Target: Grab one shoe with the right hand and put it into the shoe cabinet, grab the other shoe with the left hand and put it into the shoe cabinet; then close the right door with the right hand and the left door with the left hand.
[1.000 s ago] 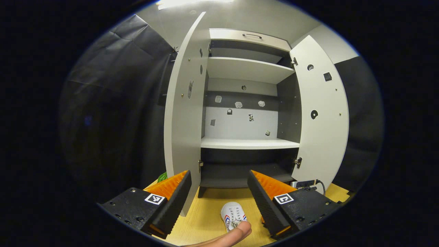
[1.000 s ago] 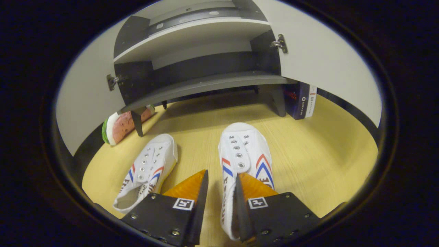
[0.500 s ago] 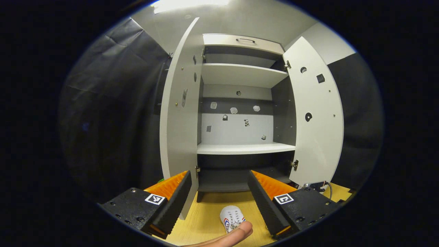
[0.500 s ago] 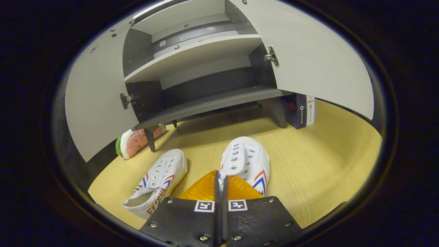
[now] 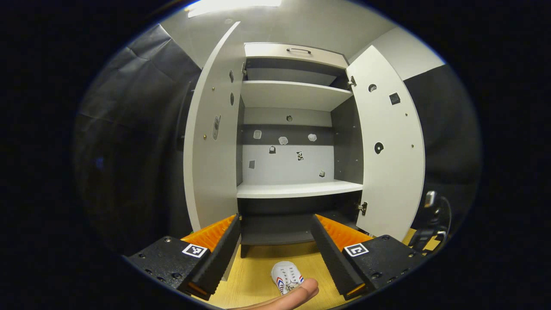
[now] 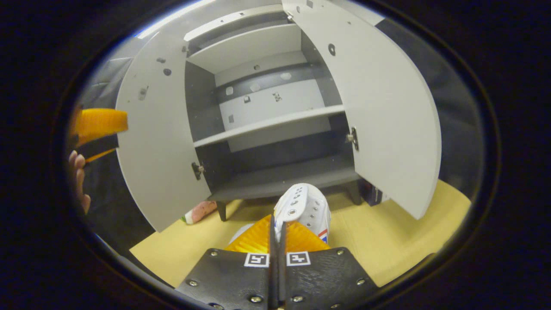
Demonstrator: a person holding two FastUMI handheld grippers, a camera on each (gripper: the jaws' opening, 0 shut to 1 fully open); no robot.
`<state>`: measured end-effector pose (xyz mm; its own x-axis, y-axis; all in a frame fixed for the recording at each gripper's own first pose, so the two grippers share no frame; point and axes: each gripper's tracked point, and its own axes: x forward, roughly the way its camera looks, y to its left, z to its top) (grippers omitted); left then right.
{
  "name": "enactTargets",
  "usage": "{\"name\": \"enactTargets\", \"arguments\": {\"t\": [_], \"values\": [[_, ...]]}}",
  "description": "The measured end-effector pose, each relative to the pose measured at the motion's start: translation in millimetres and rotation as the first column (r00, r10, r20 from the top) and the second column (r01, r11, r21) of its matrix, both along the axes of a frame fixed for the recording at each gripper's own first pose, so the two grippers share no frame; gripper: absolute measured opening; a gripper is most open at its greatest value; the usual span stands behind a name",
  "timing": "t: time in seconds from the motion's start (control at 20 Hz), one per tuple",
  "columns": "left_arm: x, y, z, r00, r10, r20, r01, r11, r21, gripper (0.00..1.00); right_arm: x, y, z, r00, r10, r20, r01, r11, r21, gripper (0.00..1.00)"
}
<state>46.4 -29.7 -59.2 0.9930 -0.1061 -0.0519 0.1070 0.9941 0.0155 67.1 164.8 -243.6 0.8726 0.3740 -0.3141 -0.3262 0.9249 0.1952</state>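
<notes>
My right gripper (image 6: pixel 277 220) is shut on the side wall of a white shoe (image 6: pixel 306 206) with red and blue stripes. The shoe hangs above the floor, toe toward the dark bottom shelf (image 6: pixel 280 181) of the shoe cabinet. The other white shoe (image 6: pixel 242 231) lies on the floor, mostly hidden behind my finger. Both cabinet doors stand open: the left door (image 5: pixel 211 150) and the right door (image 5: pixel 387 150). My left gripper (image 5: pixel 274 221) is open and empty, facing the cabinet, with a white shoe (image 5: pixel 286 274) on the floor below it. In the right gripper view, the left gripper (image 6: pixel 98 125) appears at the far left.
A watermelon-slice toy (image 6: pixel 199 211) lies on the wooden floor (image 6: pixel 387 241) beside the cabinet's left leg. A dark box (image 6: pixel 373 196) stands behind the right door. A person's fingertip (image 5: pixel 299 292) and a hand (image 6: pixel 78 176) are in view. The white middle shelf (image 5: pixel 297 188) is bare.
The right gripper shut on the shoe and lifted it off the floor, tilting up toward the cabinet. The left gripper stayed open and drifted back a little.
</notes>
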Motion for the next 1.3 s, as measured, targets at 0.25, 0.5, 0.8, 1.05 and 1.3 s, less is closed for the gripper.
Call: {"name": "enactTargets", "arguments": {"t": [0.25,0.5,0.8,1.05,1.3], "values": [[18.0,-8.0,-10.2,0.999,-0.021,-0.026,0.020,1.000,-0.017,1.00,15.7,9.5,105.2,0.990,0.031,0.135,-0.029,0.999,-0.020,0.00],[29.3,-17.1,-28.4,0.996,-0.043,-0.080,0.040,0.998,-0.039,1.00,57.2,4.8,185.4,0.965,0.039,0.261,-0.002,0.990,-0.139,0.00],[42.7,-27.3,-46.7,0.993,-0.064,-0.098,0.057,0.996,-0.071,1.00,159.7,18.6,239.9,0.949,0.047,0.311,0.014,0.981,-0.191,0.00],[52.7,-24.9,-57.8,0.993,-0.054,-0.106,0.047,0.997,-0.062,1.00,250.4,56.4,215.9,0.964,0.078,0.254,-0.033,0.983,-0.179,0.00],[58.4,-14.8,-78.0,0.990,-0.043,-0.133,0.036,0.998,-0.058,1.00,324.7,93.2,154.9,0.978,0.143,0.155,-0.103,0.965,-0.240,0.01]]}}
